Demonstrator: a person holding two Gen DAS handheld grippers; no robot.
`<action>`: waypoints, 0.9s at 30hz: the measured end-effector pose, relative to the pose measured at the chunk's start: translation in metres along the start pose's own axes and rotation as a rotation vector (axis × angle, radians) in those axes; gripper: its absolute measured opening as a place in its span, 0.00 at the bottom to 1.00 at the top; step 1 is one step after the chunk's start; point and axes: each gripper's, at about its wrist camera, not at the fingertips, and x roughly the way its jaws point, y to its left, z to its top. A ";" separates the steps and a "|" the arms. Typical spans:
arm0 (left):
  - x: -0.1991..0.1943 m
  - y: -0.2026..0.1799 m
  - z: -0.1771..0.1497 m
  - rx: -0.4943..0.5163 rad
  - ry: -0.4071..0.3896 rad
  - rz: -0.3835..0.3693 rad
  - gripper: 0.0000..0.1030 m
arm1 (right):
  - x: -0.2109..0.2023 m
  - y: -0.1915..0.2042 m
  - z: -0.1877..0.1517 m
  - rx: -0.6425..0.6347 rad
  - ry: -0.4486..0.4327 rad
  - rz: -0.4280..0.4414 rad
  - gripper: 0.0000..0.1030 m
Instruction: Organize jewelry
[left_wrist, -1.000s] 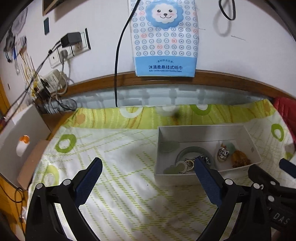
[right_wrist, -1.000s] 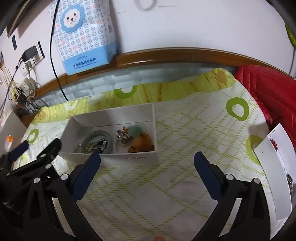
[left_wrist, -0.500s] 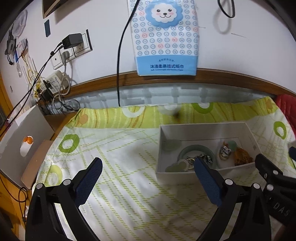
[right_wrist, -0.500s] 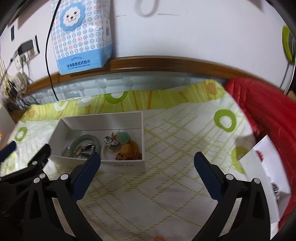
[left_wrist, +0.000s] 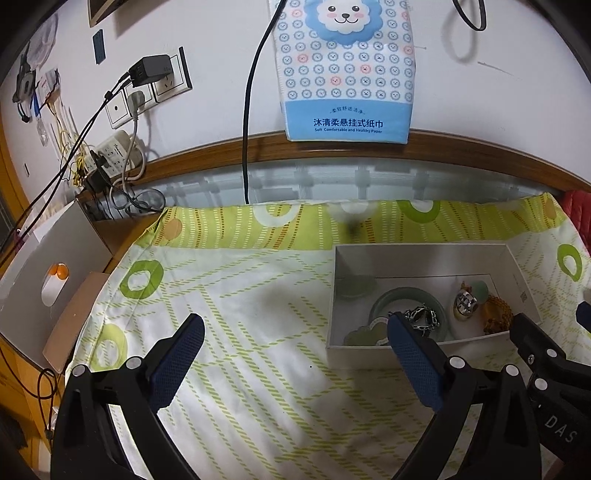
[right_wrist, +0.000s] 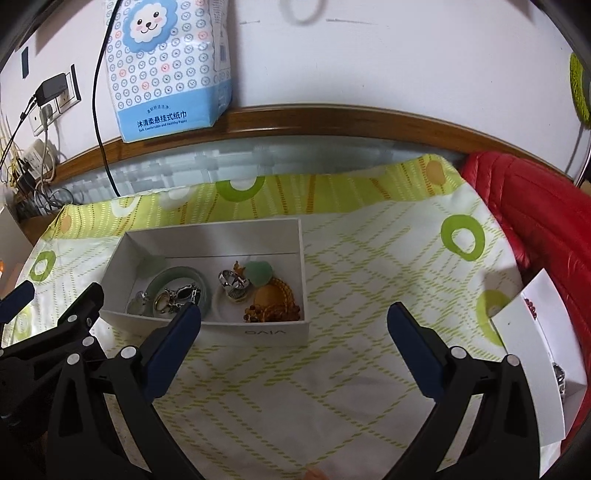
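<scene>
white box (right_wrist: 275, 334) holds bangle (right_wrist: 181, 275), rings, beads (right_wrist: 275, 301).

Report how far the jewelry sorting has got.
Done: a green bangle, rings and an amber bead string lie in the white box. In hand: nothing; the left tool and right tool are open and empty. Left: possibly the pieces in a second white box at the right edge.

On the blue band of the tissue pack (left_wrist: 345, 70) hanging on the wall we read "沐清柔悬挂式纸巾" and, below it, "Soft Comfortable and Healthy Paper". We see "vivo" upside down on the white box (right_wrist: 258, 332), and "DAS" on the right gripper (left_wrist: 559, 430).
</scene>
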 end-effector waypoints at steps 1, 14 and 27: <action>0.000 0.000 0.000 0.000 0.002 -0.002 0.97 | -0.001 0.001 0.000 -0.005 -0.006 -0.007 0.96; 0.000 0.000 0.000 0.000 0.003 -0.001 0.97 | -0.006 0.000 -0.001 -0.019 -0.028 -0.030 0.96; 0.000 0.000 -0.001 0.003 0.001 0.006 0.97 | -0.006 -0.001 -0.001 -0.020 -0.029 -0.030 0.96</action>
